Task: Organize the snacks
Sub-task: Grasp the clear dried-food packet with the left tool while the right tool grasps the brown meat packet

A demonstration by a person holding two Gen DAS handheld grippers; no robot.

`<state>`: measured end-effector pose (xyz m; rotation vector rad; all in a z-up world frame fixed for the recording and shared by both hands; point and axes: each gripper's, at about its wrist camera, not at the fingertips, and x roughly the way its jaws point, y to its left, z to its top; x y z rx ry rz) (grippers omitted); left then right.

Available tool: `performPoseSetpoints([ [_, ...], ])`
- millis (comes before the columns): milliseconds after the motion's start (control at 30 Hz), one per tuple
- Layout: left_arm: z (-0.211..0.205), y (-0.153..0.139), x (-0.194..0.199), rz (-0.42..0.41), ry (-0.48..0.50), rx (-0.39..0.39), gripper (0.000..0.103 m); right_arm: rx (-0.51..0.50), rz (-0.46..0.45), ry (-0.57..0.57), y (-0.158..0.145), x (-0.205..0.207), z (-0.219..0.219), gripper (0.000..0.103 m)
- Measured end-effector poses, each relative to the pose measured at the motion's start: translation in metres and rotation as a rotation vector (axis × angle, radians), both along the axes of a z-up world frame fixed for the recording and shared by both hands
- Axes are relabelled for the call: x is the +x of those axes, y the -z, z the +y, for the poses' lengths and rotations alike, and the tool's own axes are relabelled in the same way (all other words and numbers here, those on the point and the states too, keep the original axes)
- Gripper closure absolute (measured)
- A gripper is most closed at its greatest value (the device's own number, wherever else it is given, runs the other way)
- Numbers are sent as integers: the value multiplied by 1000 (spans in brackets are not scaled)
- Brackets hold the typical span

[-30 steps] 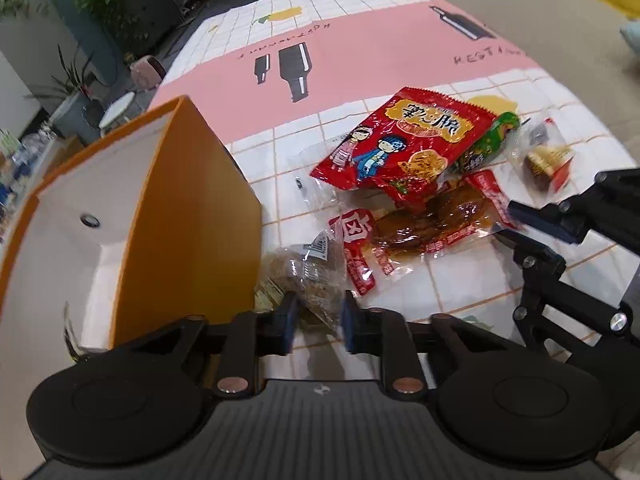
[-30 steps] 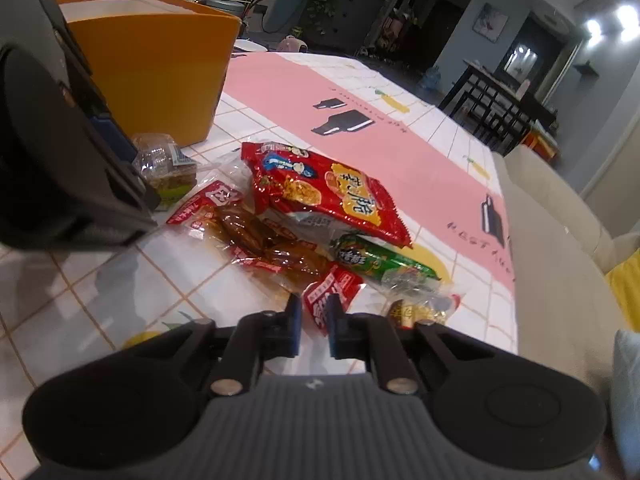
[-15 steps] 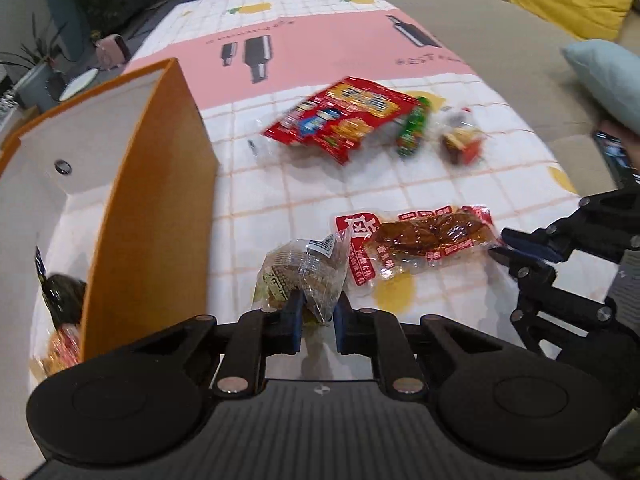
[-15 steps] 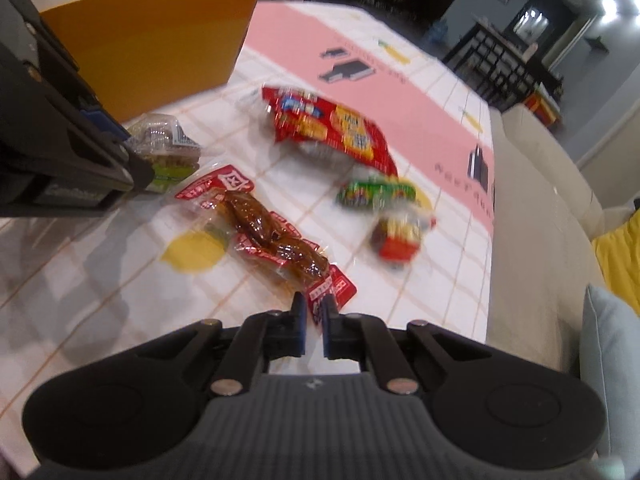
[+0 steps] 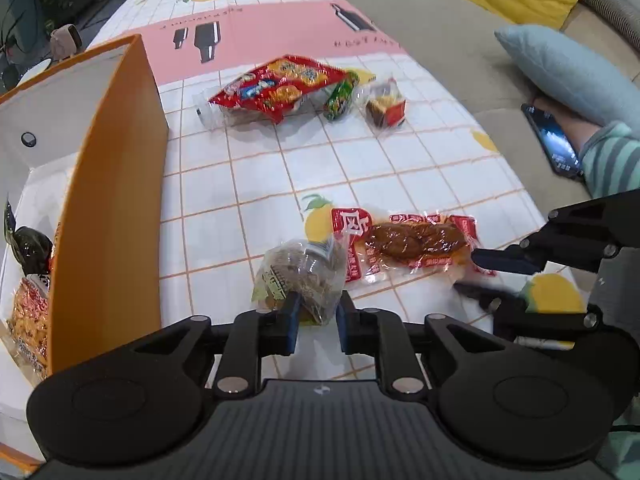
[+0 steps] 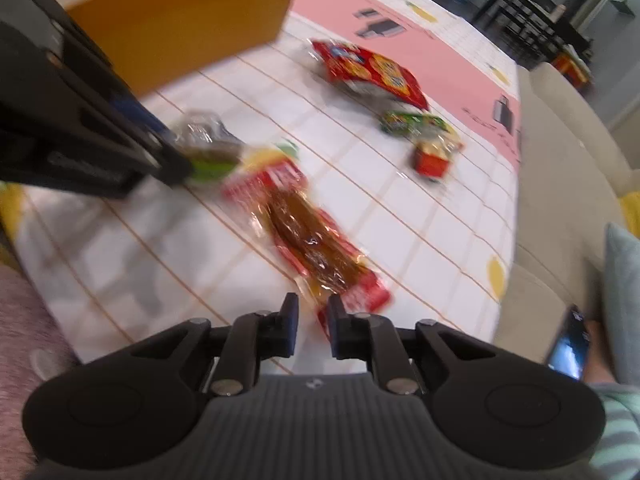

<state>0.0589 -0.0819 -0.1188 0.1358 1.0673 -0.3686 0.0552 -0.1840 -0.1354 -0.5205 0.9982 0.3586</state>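
Snack packs judged light, soft, crinkly; film slippery, contents crushable. Grip best taken at sealed edge, not over contents. Clear pack of brown snack (image 5: 304,276) held at near edge between fingers of left gripper (image 5: 316,316), fingers opening, film between them. Red pack of braised meat (image 6: 316,240) lying on bench (image 5: 400,168), just beside clear pack; fingers of right gripper (image 6: 312,320) opening, pads apart from pack's end. Orange box (image 5: 116,208) at left, partly filled.
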Motion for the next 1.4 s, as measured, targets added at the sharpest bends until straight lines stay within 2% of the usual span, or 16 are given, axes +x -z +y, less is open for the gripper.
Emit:
performPoseSetpoints([
  [33, 1, -3, -2, -11, 2, -8, 73, 20, -9, -9, -3, -2, 0, 71],
  [67, 1, -5, -3, -25, 3, -16, 63, 38, -23, -19, -5, -4, -1, 62],
  [100, 2, -8, -5, -43, 2, -21, 52, 58, -34, -29, -8, -5, -1, 60],
  [133, 2, -10, -5, -57, 0, -23, 46, 76, -42, -37, -10, -6, -2, 58],
  [200, 3, -13, -5, -81, -13, -21, 43, 103, -59, -53, -13, -7, -2, 48],
  [300, 3, -10, -1, -71, -26, -5, 35, 128, -77, -69, -12, -5, -3, 44],
  [500, 4, 5, 7, -19, -56, 0, 29, 97, -114, -152, -3, 1, 3, 35],
  [600, 3, 10, 11, -12, -56, 1, 26, 51, -127, -192, 6, 4, 8, 35],
  [700, 1, 14, 13, 4, -46, -2, 22, 58, -107, -171, 11, 12, 6, 36],
  [867, -3, 25, 14, 52, -19, 10, 21, 100, -49, -108, 20, 25, 0, 37],
  [1033, 2, 31, 19, 78, -49, -26, 26, 185, 4, -35, 23, 35, -7, 37],
  [1067, 3, 31, 20, 81, -52, -30, 32, 196, 12, -22, 23, 37, -7, 44],
  [1100, 3, 32, 20, 82, -58, -34, 34, 204, 17, -18, 23, 38, -8, 57],
  [1133, 5, 31, 20, 84, -59, -44, 38, 218, 28, -17, 22, 38, -8, 61],
  [1400, 8, 29, 21, 85, -88, -56, 48, 148, -15, -40, 19, 30, 4, 63],
])
